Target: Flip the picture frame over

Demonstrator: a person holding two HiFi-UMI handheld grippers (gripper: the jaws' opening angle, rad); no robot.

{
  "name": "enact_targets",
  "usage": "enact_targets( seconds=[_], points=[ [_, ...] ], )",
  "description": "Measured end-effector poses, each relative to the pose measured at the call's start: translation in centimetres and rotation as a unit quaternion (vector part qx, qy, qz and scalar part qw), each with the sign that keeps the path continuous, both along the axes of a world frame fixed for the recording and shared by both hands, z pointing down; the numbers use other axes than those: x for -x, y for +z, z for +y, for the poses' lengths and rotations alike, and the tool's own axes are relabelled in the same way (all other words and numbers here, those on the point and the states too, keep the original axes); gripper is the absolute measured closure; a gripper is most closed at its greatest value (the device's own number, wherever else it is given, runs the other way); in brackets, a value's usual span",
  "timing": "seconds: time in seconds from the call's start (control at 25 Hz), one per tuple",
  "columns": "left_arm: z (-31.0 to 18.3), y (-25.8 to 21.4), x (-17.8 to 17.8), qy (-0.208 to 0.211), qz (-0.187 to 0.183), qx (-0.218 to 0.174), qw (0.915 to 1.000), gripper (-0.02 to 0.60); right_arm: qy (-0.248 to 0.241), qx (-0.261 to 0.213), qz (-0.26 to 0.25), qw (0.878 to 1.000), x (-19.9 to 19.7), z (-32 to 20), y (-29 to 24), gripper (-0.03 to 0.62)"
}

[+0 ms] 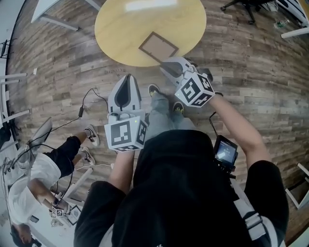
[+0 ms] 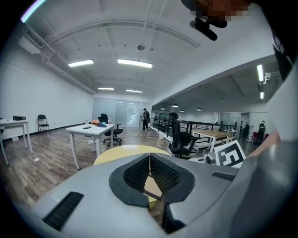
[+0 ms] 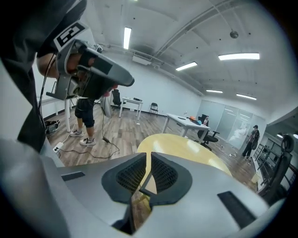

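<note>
Wood-plank flooring [image 1: 251, 62] of a large open office is shown from above, with a round yellow table [image 1: 120, 34] standing directly ahead of the person. The picture frame [image 1: 158, 47] is seen lying flat on the tabletop near its closer edge, a plain brown panel facing up inside a thin dark border. Whether this panel is the front or the back cannot be told.

The left gripper [image 1: 128, 79] is held short of the table, over the floor, with its jaws pressed together and nothing between them. The right gripper [image 1: 166, 65] is held further forward, its tip at the table's edge just beside the frame's nearest corner. Its jaws are likewise closed on nothing. No contact with the frame is evident.

This staggered arrangement is judged to suit an approach in which the right gripper is brought to the frame first and the left is kept back in reserve. The flip is not yet begun.

Around the table, a dark office chair [image 1: 246, 7] and a loose cable [image 1: 91, 96] are visible on the floor, and a second person [image 1: 43, 169] is seated at lower left. White desks [image 2: 91, 132] are shown in the left gripper view beneath long ceiling lights.
</note>
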State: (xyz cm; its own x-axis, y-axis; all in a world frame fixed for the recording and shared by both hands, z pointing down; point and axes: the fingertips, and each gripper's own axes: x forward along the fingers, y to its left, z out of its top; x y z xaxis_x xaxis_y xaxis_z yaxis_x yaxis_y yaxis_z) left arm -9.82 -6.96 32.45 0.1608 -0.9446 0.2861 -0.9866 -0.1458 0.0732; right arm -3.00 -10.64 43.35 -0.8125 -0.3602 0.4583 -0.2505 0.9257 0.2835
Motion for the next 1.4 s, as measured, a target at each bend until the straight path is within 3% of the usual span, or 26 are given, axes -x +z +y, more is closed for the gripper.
enact_targets(
  seconds=[0.16,0.32,0.56,0.76,0.96,1.08,1.16,1.4],
  points=[
    [-0.9,1.2,-0.2,0.012,0.01,0.014,0.9998,0.558,-0.002,0.008,0.029,1.0,0.8,-0.8,2.8,0.568],
    [-1.6,2.3,-0.4,0.021,0.023,0.025,0.9992,0.558,-0.002,0.021,0.045,0.999,1.9,-1.4,4.7,0.436],
    [-2.4,3.8,0.0,0.021,0.038,0.044,0.9981,0.558,-0.029,-0.049,0.137,0.989,2.1,-1.9,8.3,0.421],
    [-3.5,4.7,1.3,0.021,0.037,0.054,0.9976,0.558,-0.044,-0.06,0.181,0.981,3.2,-2.7,11.1,0.41],
    [-4.5,5.5,2.2,0.022,0.034,0.062,0.9972,0.558,-0.068,-0.079,0.257,0.961,2.6,-3.0,14.7,0.407],
    [-5.1,6.0,2.6,0.029,0.025,0.066,0.9971,0.558,-0.059,-0.137,0.314,0.938,1.7,-4.2,16.8,0.401],
    [-5.3,6.3,2.9,0.033,0.021,0.068,0.9969,0.558,-0.053,-0.176,0.326,0.927,1.8,-4.7,17.1,0.402],
    [-6.0,6.9,3.3,0.039,0.021,0.074,0.9963,0.558,-0.055,-0.204,0.334,0.918,1.9,-4.5,16.9,0.416]
  ],
)
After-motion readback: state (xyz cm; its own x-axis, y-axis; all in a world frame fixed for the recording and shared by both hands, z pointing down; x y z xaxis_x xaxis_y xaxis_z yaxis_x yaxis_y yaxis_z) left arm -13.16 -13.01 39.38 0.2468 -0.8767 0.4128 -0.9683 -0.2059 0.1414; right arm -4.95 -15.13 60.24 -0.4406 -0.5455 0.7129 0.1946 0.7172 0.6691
